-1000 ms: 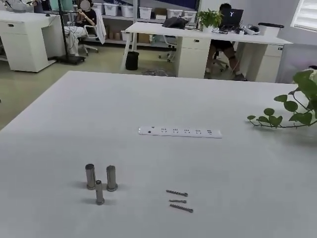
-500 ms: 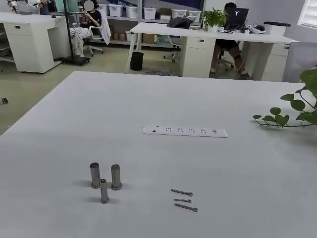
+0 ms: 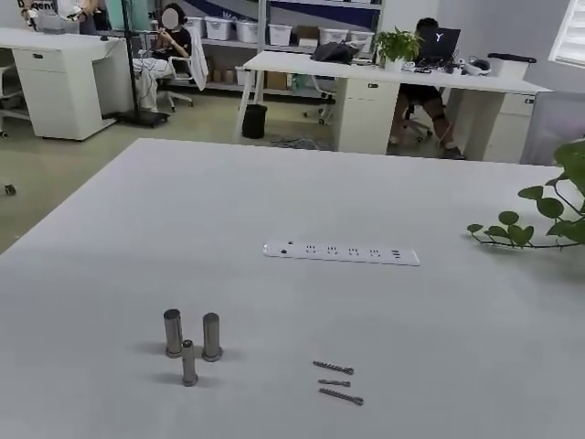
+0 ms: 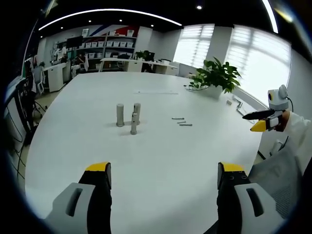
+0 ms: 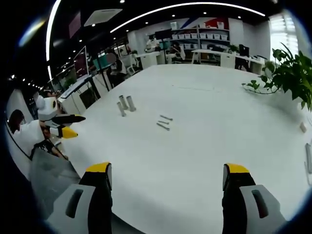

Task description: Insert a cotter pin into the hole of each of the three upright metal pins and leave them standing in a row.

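In the head view, three metal pins [image 3: 211, 336] stand upright on the white counter [image 3: 411, 347] in a tight triangle: two taller ones side by side, and a shorter one just in front of the gap between them. To their right, well apart from them, three cotter pins [image 3: 335, 382] lie flat, one behind another and roughly parallel. Farther back a white power strip [image 3: 342, 252] lies across the counter, with any print on it too small to read. The leaves of a plant [image 3: 548, 206] reach in from the right edge. In the room behind, a person sits at a desk with a dark laptop [image 3: 439, 41] whose lid bears a white "Y". In the left gripper view, the left gripper [image 4: 164, 170] is held above the near part of the counter. Its yellow-tipped fingers [image 4: 97, 195] are spread wide with nothing between them. The metal pins stand well ahead of it, the cotter pins lie to their right, and the right gripper [image 4: 263, 121] is at the right edge, over the counter's end. In the right gripper view, that gripper's fingers [image 5: 97, 195] are likewise spread wide and empty above the counter. The metal pins and cotter pins are far ahead, and the left gripper shows at the left edge.
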The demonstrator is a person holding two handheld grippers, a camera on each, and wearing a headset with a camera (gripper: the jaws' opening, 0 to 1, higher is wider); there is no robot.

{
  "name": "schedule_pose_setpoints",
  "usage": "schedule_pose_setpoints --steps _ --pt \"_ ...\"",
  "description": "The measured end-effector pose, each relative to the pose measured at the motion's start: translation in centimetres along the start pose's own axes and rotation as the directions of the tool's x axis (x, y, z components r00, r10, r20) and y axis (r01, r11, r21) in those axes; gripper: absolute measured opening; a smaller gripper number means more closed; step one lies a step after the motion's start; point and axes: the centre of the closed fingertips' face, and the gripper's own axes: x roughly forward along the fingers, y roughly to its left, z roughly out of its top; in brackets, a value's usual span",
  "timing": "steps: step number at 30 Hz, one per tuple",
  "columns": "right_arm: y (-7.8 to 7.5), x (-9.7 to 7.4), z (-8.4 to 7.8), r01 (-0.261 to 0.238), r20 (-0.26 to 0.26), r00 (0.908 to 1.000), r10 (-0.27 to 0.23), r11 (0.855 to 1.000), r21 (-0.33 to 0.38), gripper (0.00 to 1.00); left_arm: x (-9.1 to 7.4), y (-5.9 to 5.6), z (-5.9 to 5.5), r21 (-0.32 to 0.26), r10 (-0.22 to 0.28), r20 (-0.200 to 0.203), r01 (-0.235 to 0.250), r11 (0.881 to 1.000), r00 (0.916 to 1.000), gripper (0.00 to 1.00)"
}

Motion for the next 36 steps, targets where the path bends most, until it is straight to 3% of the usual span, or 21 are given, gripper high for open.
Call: schedule_pose_setpoints --steps 8,11,14,20,27,36 --pt "-0.4 -0.4 -0.4 0.018 -0.006 0.9998 -0.018 1.0 0.014 0.92 2.0 1.2 1.4 0.046 0.0 0.005 0.0 0.999 1.0 0.82" --pt "-0.5 -0.6 -0.6 0.024 -0.008 0.9997 -0.024 0.999 0.021 0.92 2.8 1.7 2.0 0.034 -0.002 0.032 0.001 0.999 0.9995 0.79" --pt "-0.5 -0.7 -1.0 0.027 -0.022 0.9994 -0.026 0.999 0.025 0.91 3.6 2.0 2.2 0.021 -0.025 0.033 0.025 0.999 0.9991 0.77" --pt "-0.4 -0.9 -1.2 0.035 -0.033 0.9989 -0.034 0.999 0.025 0.92 5.2 2.9 3.0 0.027 -0.022 0.044 0.021 0.999 0.9988 0.73" --pt "-0.4 -1.1 -1.0 0.04 -0.008 0.9992 -0.04 0.997 0.071 0.91 6.6 4.4 4.9 -0.017 0.0 0.099 0.001 1.0 0.9951 0.55" --pt "-0.3 -1.0 -1.5 0.06 -0.041 0.9974 -0.059 0.998 0.028 0.92 8.3 5.0 5.7 -0.025 -0.008 0.104 0.01 1.0 0.9946 0.43"
